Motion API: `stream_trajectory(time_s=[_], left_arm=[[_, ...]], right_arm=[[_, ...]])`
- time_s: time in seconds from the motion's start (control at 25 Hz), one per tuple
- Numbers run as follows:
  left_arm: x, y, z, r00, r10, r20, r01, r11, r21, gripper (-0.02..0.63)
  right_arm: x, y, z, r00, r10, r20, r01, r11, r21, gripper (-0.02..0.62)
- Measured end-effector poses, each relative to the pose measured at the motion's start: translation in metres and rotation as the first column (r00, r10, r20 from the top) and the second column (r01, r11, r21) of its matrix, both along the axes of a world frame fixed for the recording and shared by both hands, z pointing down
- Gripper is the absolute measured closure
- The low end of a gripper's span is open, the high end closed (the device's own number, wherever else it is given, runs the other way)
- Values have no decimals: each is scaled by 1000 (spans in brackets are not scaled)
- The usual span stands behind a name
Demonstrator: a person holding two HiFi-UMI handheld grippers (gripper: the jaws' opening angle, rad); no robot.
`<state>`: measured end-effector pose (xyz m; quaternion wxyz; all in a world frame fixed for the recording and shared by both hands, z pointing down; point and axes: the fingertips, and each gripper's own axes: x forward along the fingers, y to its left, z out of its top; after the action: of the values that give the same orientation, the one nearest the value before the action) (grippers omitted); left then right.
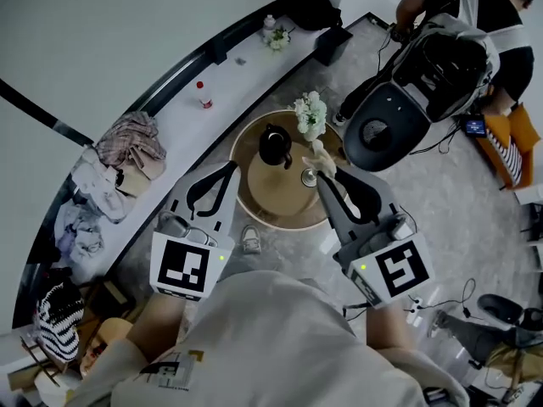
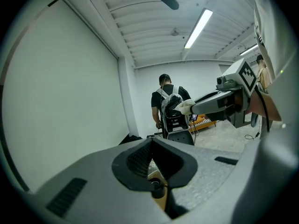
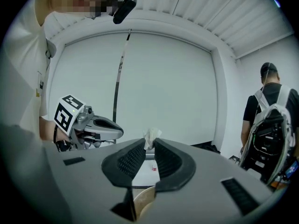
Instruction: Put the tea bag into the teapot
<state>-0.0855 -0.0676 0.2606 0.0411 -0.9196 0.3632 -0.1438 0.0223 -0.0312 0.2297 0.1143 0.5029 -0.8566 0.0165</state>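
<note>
Head view has my right gripper (image 1: 327, 175) clenched on the small pale paper tea bag (image 1: 321, 156), which sticks out beyond the jaw tips. It hangs over the far right part of the round light-wood table (image 1: 254, 206), near a small clear glass (image 1: 310, 176) and a bunch of white flowers (image 1: 310, 113). The right gripper view confirms it: the ribbed black pads (image 3: 133, 157) pinch the crumpled bag (image 3: 151, 135) right at their tips.

The glossy black round teapot (image 1: 274, 145) sits on the same table, to the left of the bag and apart from it. So the pickup is done, I judge; what remains is carrying the bag across to the pot's mouth, lowering it in and letting go. Whether the lid is off I cannot make out from here.

My left gripper (image 1: 231, 166) hovers at the table's near left edge, its jaws closed together with nothing between them, as the left gripper view shows.
</note>
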Motion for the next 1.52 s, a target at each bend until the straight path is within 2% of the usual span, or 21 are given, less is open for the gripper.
stream_trajectory(time_s=[0.12, 0.36, 0.48, 0.68, 0.84, 1.0, 1.28, 1.52], left_arm=[[-5, -29, 1, 999, 33, 7, -33, 999, 15, 598], [-14, -71, 12, 998, 70, 2, -70, 997, -19, 598], [-18, -93, 17, 998, 65, -14, -66, 997, -43, 598], [-13, -116, 29, 998, 61, 26, -60, 997, -43, 598], [-6, -126, 37, 998, 53, 37, -51, 997, -61, 598], [2, -134, 45, 998, 30, 58, -26, 997, -77, 598], [27, -149, 63, 996, 2, 89, 8, 993, -115, 598], [42, -167, 78, 993, -18, 118, 33, 991, -130, 598]], right_arm=[[-7, -29, 4, 1000, 20, -16, -21, 1000, -15, 537], [-13, -72, 17, 997, 69, -38, -71, 997, -43, 537], [-13, -89, 25, 995, 86, -59, -89, 994, -64, 537], [-7, -109, 40, 993, 77, -87, -87, 990, -115, 537], [5, -121, 46, 993, 79, -82, -89, 988, -123, 537], [17, -135, 61, 993, 47, -111, -66, 983, -172, 537], [43, -160, 108, 973, -78, -218, -2, 938, -346, 537], [53, -184, 140, 951, -162, -265, 37, 906, -422, 537]])
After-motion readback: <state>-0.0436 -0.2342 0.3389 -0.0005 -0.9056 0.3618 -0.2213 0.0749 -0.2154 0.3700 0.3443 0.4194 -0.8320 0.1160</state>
